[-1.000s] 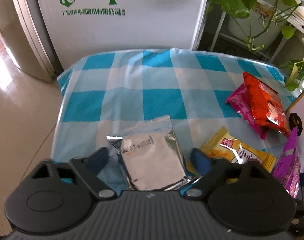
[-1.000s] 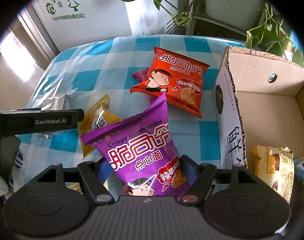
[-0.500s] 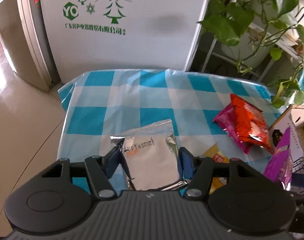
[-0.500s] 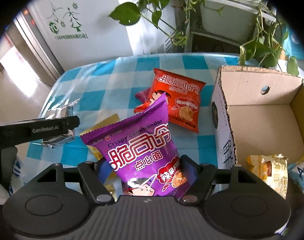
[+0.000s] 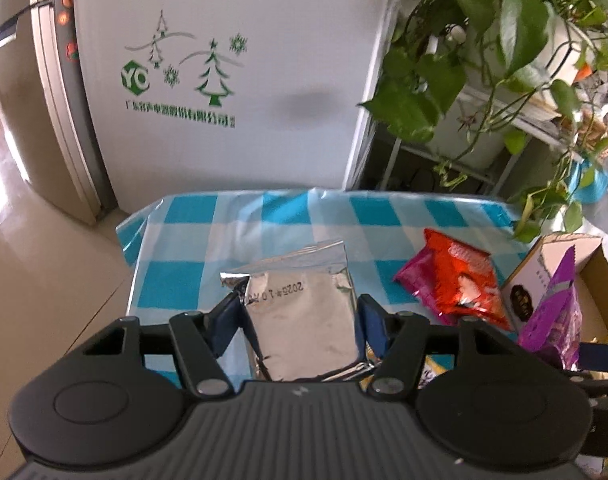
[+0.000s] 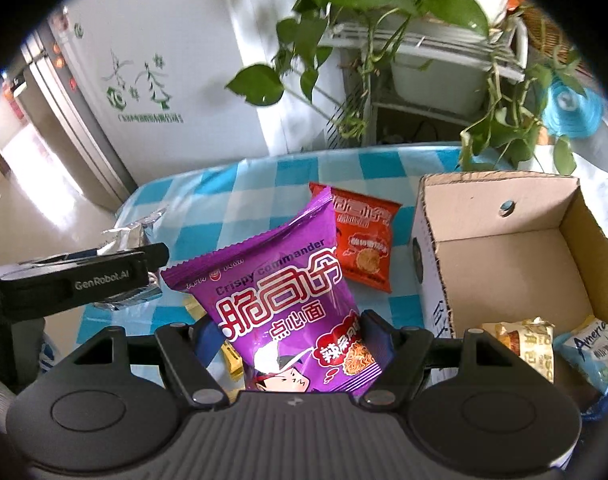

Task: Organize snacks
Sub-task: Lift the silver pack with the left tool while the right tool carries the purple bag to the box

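Foil pack (image 5: pixel 304 320) sits clamped in the left gripper (image 5: pixel 297 322), purple pack (image 6: pixel 287 300) in the right gripper (image 6: pixel 291 336), both near the box (image 6: pixel 500 216). Light, crinkly, probably slippery bags: pinch low across the body, gently, contents likely brittle.

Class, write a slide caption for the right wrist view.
Right gripper holds a purple snack bag beside the cardboard box.
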Motion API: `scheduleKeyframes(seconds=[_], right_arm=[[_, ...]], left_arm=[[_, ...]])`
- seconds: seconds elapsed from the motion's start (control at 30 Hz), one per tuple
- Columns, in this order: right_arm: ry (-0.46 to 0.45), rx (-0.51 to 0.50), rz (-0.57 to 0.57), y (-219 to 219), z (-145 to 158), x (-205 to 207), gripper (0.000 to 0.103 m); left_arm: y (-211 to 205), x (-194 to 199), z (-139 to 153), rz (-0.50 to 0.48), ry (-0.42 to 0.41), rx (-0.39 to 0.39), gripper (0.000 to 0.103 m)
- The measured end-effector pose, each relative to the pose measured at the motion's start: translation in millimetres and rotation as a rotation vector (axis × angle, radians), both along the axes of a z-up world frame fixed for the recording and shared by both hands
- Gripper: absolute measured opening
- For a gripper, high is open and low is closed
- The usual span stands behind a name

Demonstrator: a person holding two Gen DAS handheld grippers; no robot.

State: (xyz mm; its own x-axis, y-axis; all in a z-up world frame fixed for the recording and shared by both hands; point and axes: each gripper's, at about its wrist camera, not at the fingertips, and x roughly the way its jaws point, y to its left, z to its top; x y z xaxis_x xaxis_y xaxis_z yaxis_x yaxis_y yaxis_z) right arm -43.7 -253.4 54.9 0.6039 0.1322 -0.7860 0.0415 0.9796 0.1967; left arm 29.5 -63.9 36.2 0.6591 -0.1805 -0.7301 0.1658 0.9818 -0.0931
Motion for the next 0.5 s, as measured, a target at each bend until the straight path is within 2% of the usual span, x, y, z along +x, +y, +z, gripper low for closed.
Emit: scheduleKeyframes(seconds=[0.2,0.5], right_arm=[[-0.055,0.017,-0.034,-12,16,-11,0.078],[-0.087,0.011,-0.072,-28,23,-15,0.078]], left_arm=[[-9,-4,7,-0.020,-0.028,-0.007,0.062],[-26,-12,15,-0.053,-0.059,-0.022,0.062]])
